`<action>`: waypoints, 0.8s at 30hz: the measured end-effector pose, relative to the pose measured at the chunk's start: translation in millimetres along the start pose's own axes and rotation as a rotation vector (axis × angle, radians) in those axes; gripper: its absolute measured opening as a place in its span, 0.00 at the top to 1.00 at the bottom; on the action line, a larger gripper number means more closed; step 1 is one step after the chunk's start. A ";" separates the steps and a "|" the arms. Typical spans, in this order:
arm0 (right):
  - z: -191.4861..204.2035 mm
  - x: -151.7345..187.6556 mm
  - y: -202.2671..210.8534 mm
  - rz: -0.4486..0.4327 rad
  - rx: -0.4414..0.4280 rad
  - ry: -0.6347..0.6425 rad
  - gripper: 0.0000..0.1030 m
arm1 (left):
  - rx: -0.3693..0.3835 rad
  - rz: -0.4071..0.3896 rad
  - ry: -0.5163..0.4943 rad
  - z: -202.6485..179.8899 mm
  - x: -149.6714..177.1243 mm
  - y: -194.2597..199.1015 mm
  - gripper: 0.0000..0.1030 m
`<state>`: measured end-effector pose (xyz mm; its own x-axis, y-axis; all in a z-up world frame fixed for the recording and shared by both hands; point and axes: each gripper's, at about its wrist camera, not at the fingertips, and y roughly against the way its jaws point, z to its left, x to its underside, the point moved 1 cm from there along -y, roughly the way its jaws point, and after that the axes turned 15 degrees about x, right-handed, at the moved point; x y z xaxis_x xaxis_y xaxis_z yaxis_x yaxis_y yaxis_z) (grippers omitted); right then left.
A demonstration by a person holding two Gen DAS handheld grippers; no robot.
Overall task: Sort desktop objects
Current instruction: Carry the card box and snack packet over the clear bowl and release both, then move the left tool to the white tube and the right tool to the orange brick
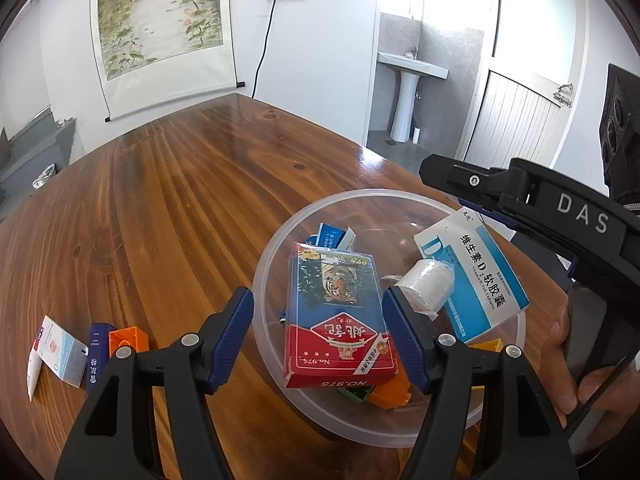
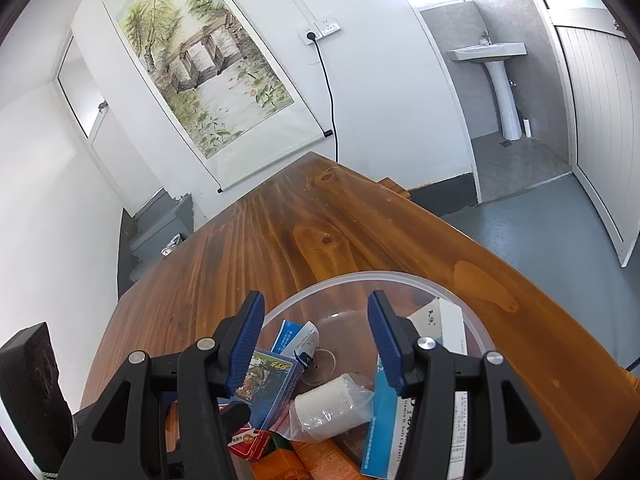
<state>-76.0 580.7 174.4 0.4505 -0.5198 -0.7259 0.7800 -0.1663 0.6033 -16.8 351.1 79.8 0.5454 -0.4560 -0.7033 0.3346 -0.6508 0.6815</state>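
Note:
A clear plastic bowl point(image 1: 360, 194) point(image 2: 380, 274) stands on the wooden table. Inside lie a red and blue playing-card box point(image 1: 336, 312) point(image 2: 272, 380), a white roll in a plastic bag point(image 1: 428, 284) point(image 2: 328, 402), a blue and white vitamin box point(image 1: 476, 276) point(image 2: 444, 328) leaning on the right wall, a small blue packet point(image 1: 334, 236) and coloured bricks. My left gripper point(image 1: 318, 294) hovers open over the card box, with a gap at its left pad. My right gripper point(image 2: 315, 298) point(image 1: 436, 172) is open above the bowl, nothing between its pads. A hand point(image 1: 576, 364) holds it.
On the table's left lie a small white box point(image 1: 60, 352), a white tube point(image 1: 32, 376), a dark blue box point(image 1: 96, 352) and an orange brick point(image 1: 126, 340). The table's right edge point(image 2: 500, 280) drops to grey floor. A scroll painting hangs behind.

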 end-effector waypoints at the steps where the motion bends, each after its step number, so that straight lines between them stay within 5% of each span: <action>1: 0.8 0.7 -0.5 0.000 -0.001 0.004 0.43 | -0.003 -0.006 0.003 1.6 1.5 4.0 0.32; 14: 24.3 14.4 -4.5 -0.007 -0.026 0.104 0.37 | -0.119 -0.043 0.129 54.6 17.9 43.0 0.32; 24: 48.9 29.9 -2.9 -0.062 0.000 0.237 0.35 | -0.281 -0.062 0.241 122.0 50.1 87.2 0.32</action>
<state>-86.0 524.7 167.1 0.4912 -0.2978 -0.8186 0.8092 -0.1919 0.5554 -54.0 197.5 79.2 0.6716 -0.2432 -0.6998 0.5524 -0.4650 0.6918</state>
